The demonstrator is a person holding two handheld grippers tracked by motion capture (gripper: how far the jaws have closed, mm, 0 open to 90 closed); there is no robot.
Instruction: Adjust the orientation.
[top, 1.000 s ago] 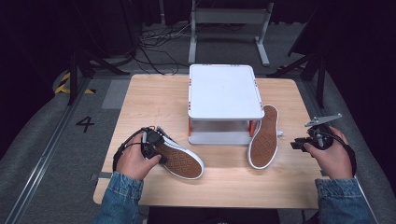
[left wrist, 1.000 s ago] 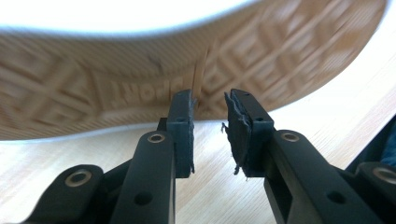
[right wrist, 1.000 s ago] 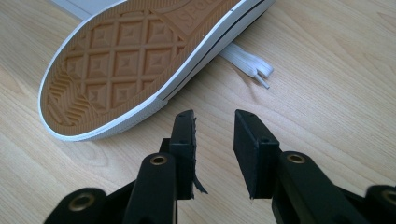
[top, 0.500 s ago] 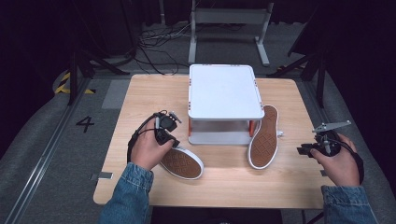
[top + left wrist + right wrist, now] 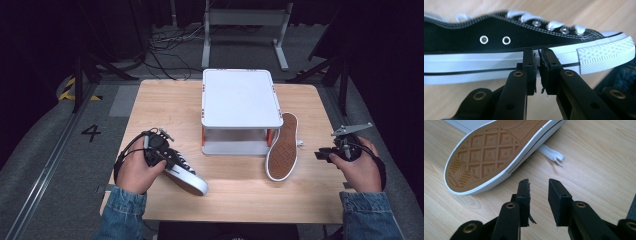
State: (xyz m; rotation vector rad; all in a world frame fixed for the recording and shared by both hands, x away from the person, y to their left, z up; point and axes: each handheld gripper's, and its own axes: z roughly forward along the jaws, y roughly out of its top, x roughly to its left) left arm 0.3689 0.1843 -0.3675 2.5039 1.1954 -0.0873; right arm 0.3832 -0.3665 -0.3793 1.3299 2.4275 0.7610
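Left gripper [image 5: 537,72], jaws nearly closed on nothing, noses against the side of the black shoe [image 5: 524,47], whose length runs crosswise to the jaws. Right gripper [image 5: 539,195], jaws moderately apart, aims at the tipped shoe [image 5: 496,152] leaning on the white stand [image 5: 240,97].

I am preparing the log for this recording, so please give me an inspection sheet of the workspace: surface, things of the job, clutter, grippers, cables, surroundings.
Surface: wooden table, bare wood.
Job's things: black sneaker on its side at the left gripper; second sneaker sole-up, leaning against white two-level stand; its lace lies loose.
Clutter: nothing seen.
Grippers: left gripper nearly shut, at the sneaker's white sole edge; right gripper open, empty.
Cables: bundle on floor behind table.
Surroundings: dark room, floor mark "4".
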